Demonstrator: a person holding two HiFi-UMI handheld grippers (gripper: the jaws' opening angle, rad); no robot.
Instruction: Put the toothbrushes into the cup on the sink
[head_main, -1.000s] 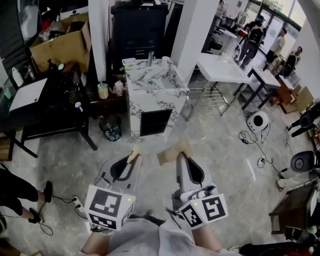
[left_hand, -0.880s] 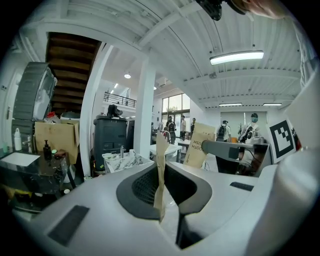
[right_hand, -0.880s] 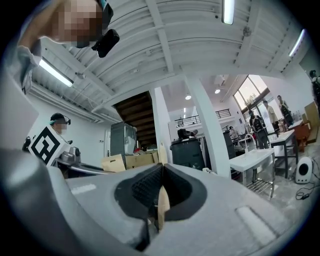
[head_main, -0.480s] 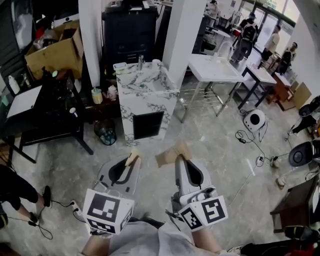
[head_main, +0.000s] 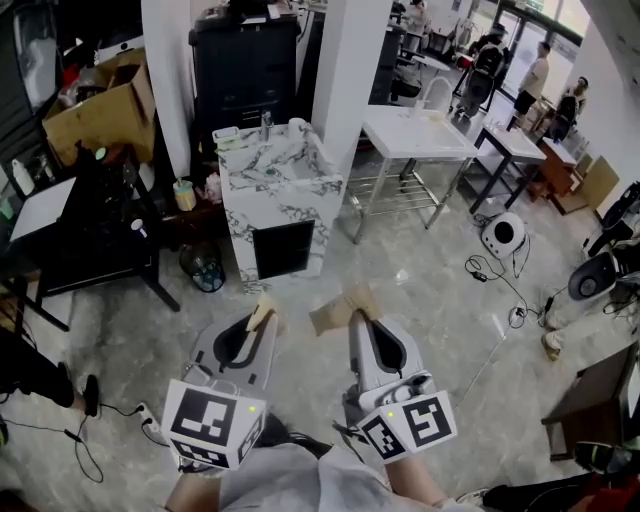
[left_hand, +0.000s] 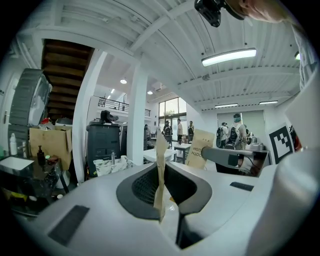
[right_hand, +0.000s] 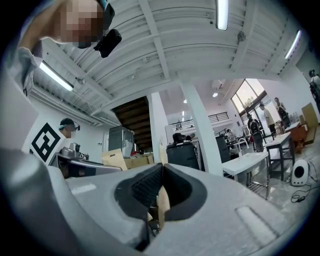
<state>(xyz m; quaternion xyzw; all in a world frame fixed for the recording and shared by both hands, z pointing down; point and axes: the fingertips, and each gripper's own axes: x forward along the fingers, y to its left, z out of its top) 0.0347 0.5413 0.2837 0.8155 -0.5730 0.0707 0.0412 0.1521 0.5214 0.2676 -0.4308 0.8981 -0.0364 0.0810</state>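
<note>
The two toothbrush packs are flat brown card sleeves, and I carry one in each gripper. The left toothbrush pack (head_main: 266, 308) stands edge-on between the jaws of my left gripper (head_main: 262, 328), which are clamped on its lower part. The right toothbrush pack (head_main: 335, 312) juts out toward the left from my right gripper (head_main: 360, 322), whose jaws are closed hard on the thin card. Both packs are well apart from the target.

The cup (head_main: 297, 127), small and white, appears to stand at the back corner of the marble-patterned sink (head_main: 285, 205), beside the tap; its opening is too small to judge.

Change over the last second: both grips are unchanged, and the sink has drifted left and slightly down in the head view, while the white table (head_main: 420, 135) beside it has followed. I read this as the approach walk in progress. No placement step has begun; open floor separates the grippers from the sink.
</note>
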